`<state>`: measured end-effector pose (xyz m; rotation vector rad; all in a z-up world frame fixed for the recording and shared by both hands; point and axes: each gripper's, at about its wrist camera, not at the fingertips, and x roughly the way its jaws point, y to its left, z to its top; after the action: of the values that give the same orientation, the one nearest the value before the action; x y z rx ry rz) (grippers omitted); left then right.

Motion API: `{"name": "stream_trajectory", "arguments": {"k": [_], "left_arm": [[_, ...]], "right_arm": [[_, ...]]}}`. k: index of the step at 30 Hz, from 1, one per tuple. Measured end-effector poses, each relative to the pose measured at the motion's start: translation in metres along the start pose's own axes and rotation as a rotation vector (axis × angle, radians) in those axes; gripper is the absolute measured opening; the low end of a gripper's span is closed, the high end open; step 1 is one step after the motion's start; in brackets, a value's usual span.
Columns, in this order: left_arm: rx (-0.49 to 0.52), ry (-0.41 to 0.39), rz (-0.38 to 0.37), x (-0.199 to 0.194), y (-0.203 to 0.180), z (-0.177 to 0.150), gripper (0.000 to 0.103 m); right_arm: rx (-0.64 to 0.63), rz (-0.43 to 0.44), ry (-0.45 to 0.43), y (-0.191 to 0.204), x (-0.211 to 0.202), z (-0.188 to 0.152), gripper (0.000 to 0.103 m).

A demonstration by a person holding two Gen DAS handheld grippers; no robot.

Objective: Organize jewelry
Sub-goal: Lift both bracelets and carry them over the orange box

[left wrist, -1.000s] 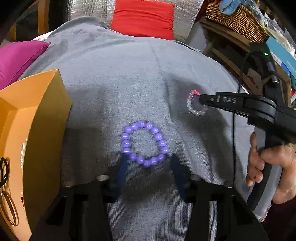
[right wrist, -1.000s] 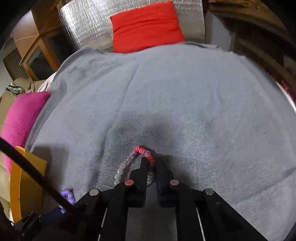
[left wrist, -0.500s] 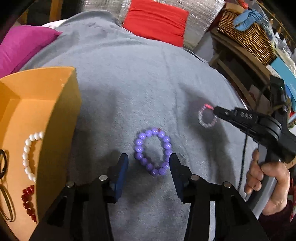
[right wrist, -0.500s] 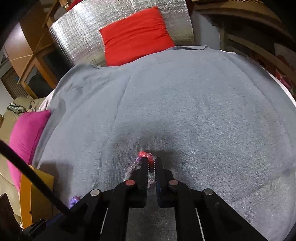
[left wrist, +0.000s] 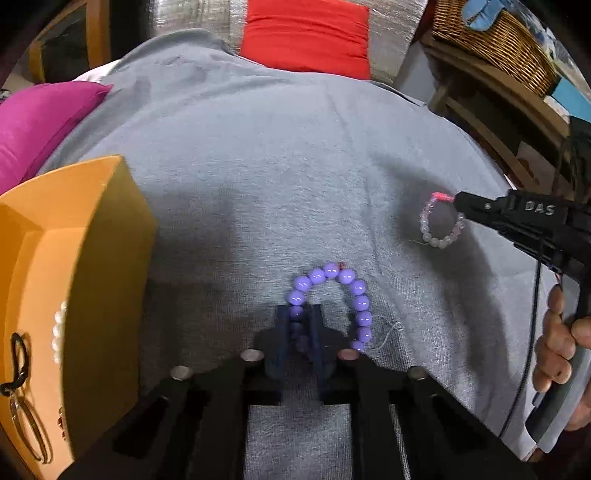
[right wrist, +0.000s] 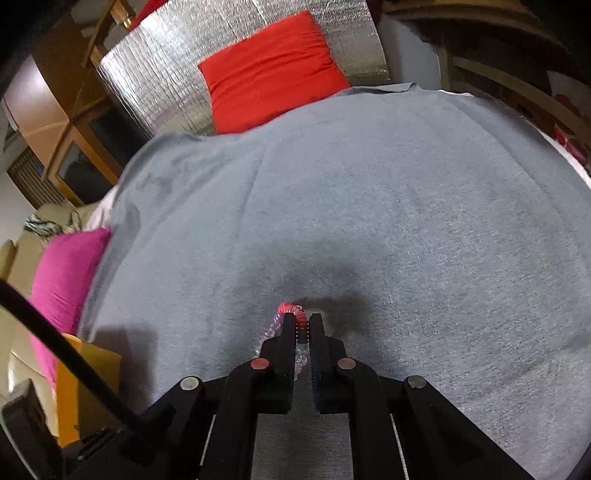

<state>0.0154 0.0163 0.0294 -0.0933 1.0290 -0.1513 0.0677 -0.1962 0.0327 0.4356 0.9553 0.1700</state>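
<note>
Beside box wall [left wrist: 110, 258], seemingly free cloth [left wrist: 295, 166].

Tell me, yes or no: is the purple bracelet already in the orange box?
No, the purple bracelet lies on the grey cloth, pinched by the left gripper, beside the orange box.

Red cushion [left wrist: 306, 35] against silver quilted panel [right wrist: 162, 77]; magenta pillow [left wrist: 35, 122]; wicker basket [left wrist: 495, 44].

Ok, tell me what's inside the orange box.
In the orange box, the left wrist view shows a white pearl strand, a black loop and thin gold hoops. The box's near wall and the frame edge hide the rest.
</note>
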Motion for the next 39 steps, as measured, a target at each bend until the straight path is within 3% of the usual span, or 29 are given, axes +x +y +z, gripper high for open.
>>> {"name": "stream_trajectory", "arguments": {"k": [6,10,16,21,27,31,39], "left_arm": [[0.016,-0.096,0.004,-0.032,-0.005,-0.002,0.009],[0.024,-0.152,-0.013,-0.062,-0.003,-0.004,0.009],[0.048,-0.235,-0.030,-0.110,-0.003,-0.004,0.009],[0.075,-0.293,0.009,-0.155,0.008,-0.010,0.009],[0.070,-0.295,0.119,-0.190,0.052,-0.014,0.009],[0.026,-0.270,0.190,-0.201,0.092,-0.023,0.009],[-0.033,-0.204,0.214,-0.193,0.133,-0.061,0.009]], "right_arm": [[0.077,0.137,-0.040,-0.008,-0.012,0.004,0.008],[0.069,0.183,-0.075,-0.002,-0.020,0.003,0.008],[0.017,0.281,-0.148,0.023,-0.038,0.001,0.008],[-0.049,0.392,-0.193,0.065,-0.054,-0.008,0.008],[-0.133,0.509,-0.197,0.121,-0.061,-0.028,0.008],[-0.174,0.598,-0.152,0.161,-0.054,-0.045,0.008],[-0.300,0.703,-0.026,0.222,-0.035,-0.082,0.008]]}}
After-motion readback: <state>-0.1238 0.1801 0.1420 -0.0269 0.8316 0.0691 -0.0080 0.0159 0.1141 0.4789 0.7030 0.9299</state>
